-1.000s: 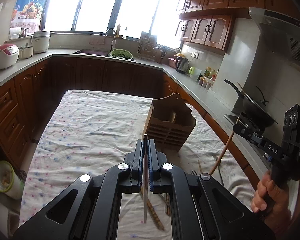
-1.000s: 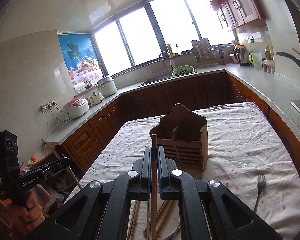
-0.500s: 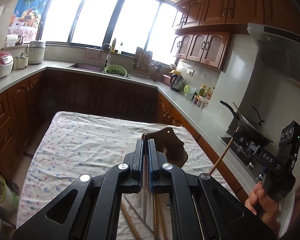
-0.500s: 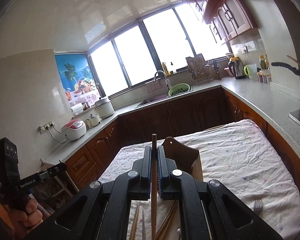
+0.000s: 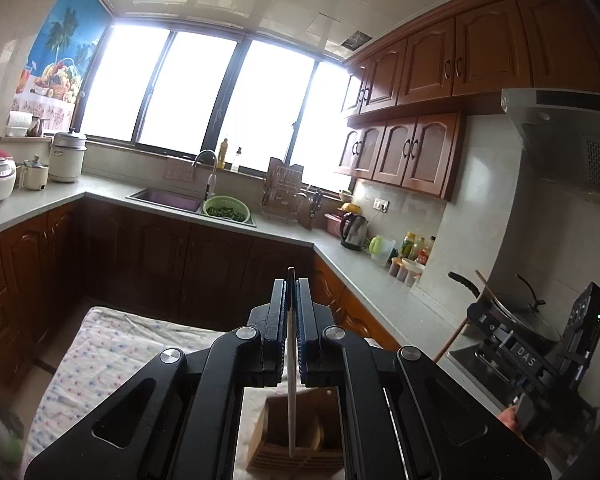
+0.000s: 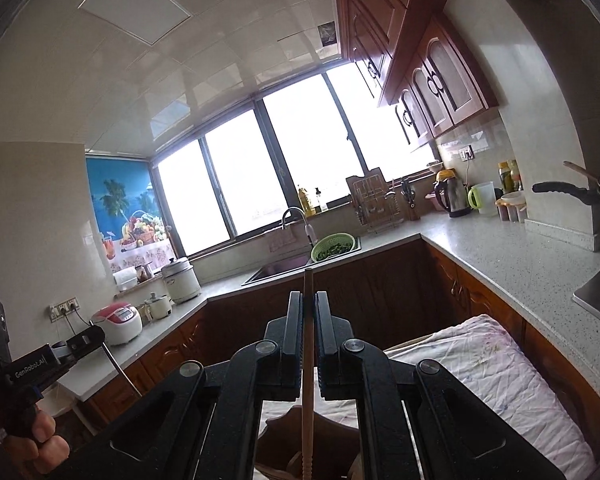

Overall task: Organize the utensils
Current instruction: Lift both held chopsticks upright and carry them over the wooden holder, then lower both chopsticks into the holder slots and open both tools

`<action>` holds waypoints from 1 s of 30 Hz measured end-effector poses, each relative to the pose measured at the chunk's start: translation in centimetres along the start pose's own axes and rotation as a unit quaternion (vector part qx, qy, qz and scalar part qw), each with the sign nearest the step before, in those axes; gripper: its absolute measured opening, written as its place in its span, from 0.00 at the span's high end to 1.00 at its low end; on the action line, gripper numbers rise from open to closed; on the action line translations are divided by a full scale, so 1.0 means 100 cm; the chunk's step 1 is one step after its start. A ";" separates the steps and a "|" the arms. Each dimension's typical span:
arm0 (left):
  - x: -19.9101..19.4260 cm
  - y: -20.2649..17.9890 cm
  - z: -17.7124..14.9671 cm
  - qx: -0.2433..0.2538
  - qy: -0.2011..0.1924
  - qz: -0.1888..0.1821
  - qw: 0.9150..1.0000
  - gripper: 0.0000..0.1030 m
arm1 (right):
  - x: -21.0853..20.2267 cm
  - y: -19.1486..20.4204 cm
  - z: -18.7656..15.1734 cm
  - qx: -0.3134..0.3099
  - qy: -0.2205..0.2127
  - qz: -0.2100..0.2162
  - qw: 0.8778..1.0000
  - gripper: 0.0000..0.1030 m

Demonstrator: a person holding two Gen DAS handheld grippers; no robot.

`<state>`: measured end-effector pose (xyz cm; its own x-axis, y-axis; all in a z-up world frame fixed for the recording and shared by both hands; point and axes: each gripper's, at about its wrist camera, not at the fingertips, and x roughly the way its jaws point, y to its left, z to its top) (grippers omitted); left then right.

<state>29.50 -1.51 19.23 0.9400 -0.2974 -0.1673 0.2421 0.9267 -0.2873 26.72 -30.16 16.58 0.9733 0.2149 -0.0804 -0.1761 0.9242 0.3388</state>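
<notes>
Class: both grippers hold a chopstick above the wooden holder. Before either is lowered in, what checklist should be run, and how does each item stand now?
1. Left gripper shut on the metal chopstick: ok.
2. Right gripper shut on the wooden chopstick: ok.
3. Metal chopstick's lower end over the wooden utensil holder: ok.
4. Wooden chopstick's tip over a compartment: cannot tell, it runs out of frame.
5. Both chopsticks roughly upright: ok.
6. Whether either tip has already entered the holder: cannot tell.
</notes>
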 end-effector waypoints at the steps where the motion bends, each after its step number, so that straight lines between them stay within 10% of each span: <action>1: 0.008 0.001 -0.002 -0.004 -0.005 0.002 1.000 0.97 | 0.005 -0.002 -0.002 -0.002 -0.003 -0.002 1.000 0.95; 30: 0.114 0.023 -0.101 -0.040 0.091 0.026 0.995 0.96 | 0.067 -0.043 -0.086 0.031 0.051 -0.038 0.998 0.95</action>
<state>38.36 -5.11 7.17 0.8897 -0.2930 -0.3502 0.1674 0.9229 -0.3468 32.70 -29.98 6.50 0.9632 0.1783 -0.2011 -0.0896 0.9186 0.3849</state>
